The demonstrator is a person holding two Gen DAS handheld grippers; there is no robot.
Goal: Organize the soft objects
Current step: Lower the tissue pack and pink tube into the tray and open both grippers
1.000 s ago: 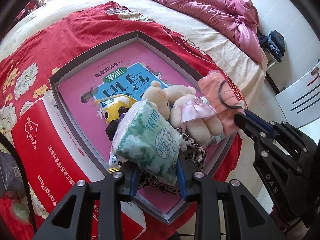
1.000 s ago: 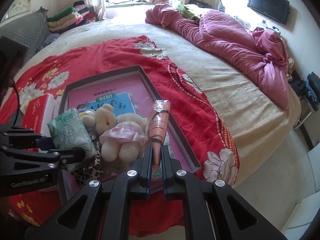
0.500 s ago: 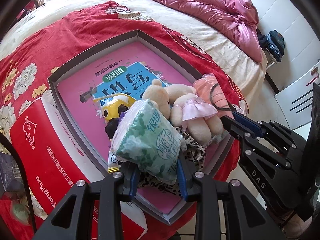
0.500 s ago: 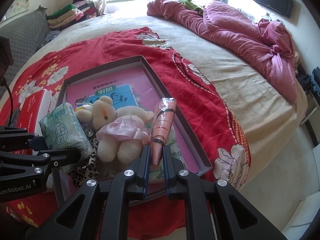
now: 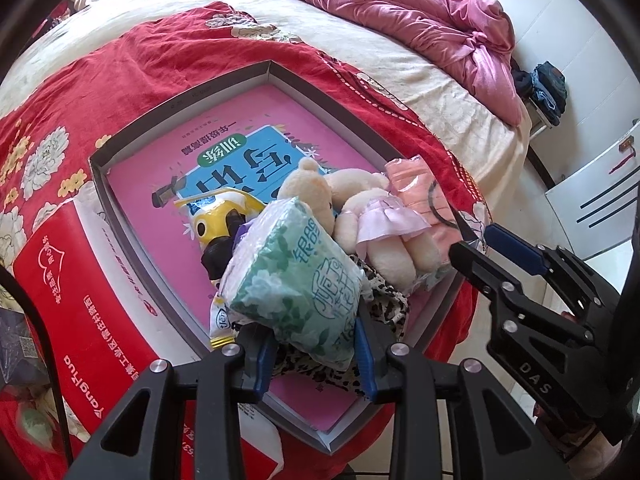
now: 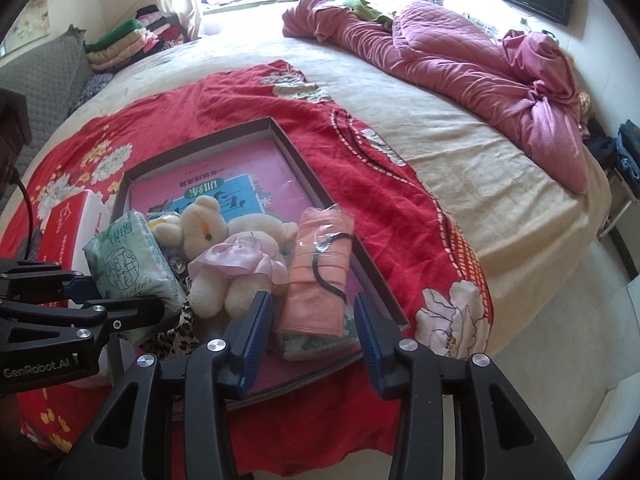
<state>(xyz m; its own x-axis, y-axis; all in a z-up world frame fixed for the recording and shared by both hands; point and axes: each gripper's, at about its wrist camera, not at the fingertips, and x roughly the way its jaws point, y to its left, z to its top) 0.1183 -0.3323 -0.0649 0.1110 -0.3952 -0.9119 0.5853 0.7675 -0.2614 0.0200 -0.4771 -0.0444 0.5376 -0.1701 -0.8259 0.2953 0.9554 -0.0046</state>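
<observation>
Green-printed tissue pack (image 5: 296, 280), soft, light and slippery in its plastic wrap, sits pinched at its end by the left gripper (image 5: 316, 354) above the grey tray (image 5: 180, 96); the right gripper (image 6: 308, 340) is opening around a bagged pink cloth (image 6: 320, 272) lying inside the tray.

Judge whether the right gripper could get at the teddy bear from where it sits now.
Probably yes: the right gripper, jaws opening around the pink cloth packet, sits right beside the teddy bear, whose near side is uncovered.
</observation>
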